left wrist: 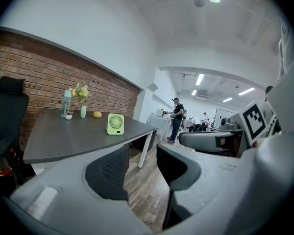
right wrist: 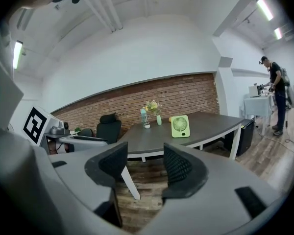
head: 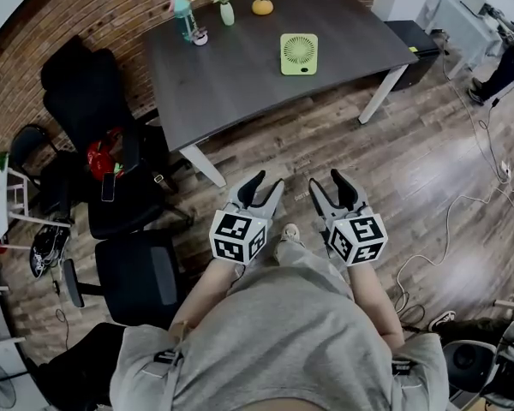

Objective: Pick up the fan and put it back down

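Observation:
A small light-green square fan [head: 299, 54] stands upright on the dark grey table [head: 240, 75], toward its right side; it also shows as the fan [left wrist: 115, 124] and the fan [right wrist: 180, 126]. Both grippers hover over the wooden floor, well short of the table. My left gripper [head: 264, 184] is open with nothing between its jaws. My right gripper [head: 328, 182] is open too, and empty. In the gripper views, the left gripper [left wrist: 142, 168] and the right gripper [right wrist: 146, 163] show only floor and the table between their fingers.
On the table's far side stand a teal bottle [head: 184, 15], a vase of flowers [head: 226, 8], a small white cup [head: 200, 37] and an orange fruit [head: 262, 7]. Black office chairs [head: 94, 110] crowd the left. Cables [head: 463, 204] trail on the floor at right. A person [left wrist: 176, 119] stands far off.

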